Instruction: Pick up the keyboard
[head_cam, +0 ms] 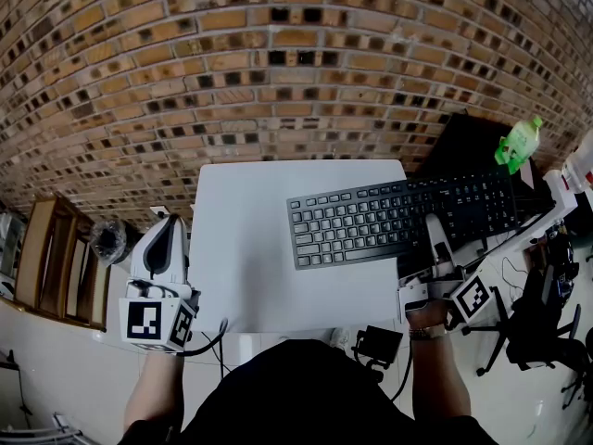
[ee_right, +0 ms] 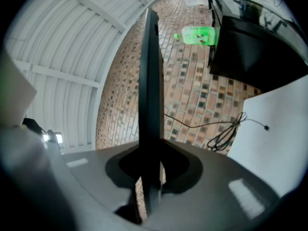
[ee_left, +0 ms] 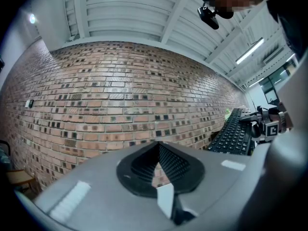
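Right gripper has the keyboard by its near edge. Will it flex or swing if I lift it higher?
Probably stiff: the keyboard shows a straight, unbent edge in the right gripper. It is gripped slightly off-centre, so its longer left end may dip. The thin edge could slip or pivot in the hold.

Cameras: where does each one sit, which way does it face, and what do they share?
Head view: on the person's head, facing steeply down; white table, keyboard, forearms, left hand-held gripper, right hand-held gripper.
Left gripper view: on the left hand-held gripper, facing the brick wall past its shut jaws.
Right gripper view: on the right hand-held gripper, facing along the keyboard its jaws grip.
Shared: keyboard, in all three.
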The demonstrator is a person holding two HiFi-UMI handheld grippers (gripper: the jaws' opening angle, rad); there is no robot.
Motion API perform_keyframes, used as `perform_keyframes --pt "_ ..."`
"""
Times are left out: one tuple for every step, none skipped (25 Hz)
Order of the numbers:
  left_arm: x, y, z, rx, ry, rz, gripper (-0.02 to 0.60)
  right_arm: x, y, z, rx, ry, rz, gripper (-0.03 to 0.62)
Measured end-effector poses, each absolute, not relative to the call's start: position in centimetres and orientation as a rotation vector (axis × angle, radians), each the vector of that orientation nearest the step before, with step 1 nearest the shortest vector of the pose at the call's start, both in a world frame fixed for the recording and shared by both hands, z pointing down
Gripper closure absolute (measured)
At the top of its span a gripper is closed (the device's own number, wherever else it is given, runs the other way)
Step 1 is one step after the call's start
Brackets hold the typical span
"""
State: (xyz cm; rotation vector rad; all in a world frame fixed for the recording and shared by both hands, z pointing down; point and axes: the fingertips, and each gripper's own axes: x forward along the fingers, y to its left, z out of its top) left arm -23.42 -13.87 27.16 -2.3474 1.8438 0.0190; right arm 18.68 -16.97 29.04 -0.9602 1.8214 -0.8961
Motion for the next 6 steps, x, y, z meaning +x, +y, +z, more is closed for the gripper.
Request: perform_keyframes --pt "-23.4 -13.88 27.15 -2.348 1.843 0.019 0.575 18.65 -16.97 29.0 -0.958 1.819 -0.898 0.53" --pt "-23.37 -13.89 27.13 -2.347 1.842 0.018 0.575 18.62 -16.97 28.96 -0.956 1.817 -0.9 0.53" --pt "-23.36 -13.89 27.1 -2.347 1.842 0.018 0.575 18.61 -16.97 28.94 -0.954 1.816 -0.901 0.53" --pt "-23.34 -13.9 27.06 -2.346 1.841 0.018 0.575 18.62 -16.98 28.93 -0.954 1.817 -0.901 0.53" --pt "-23.33 -13.91 27.03 -2.344 1.84 0.018 0.575 18.65 -16.99 28.92 -0.954 1.819 -0.899 0.53" --pt "-23.32 -13.92 26.99 -2.343 1.84 0.019 0.575 18.68 -17.0 28.91 -0.954 1.821 -0.897 0.53"
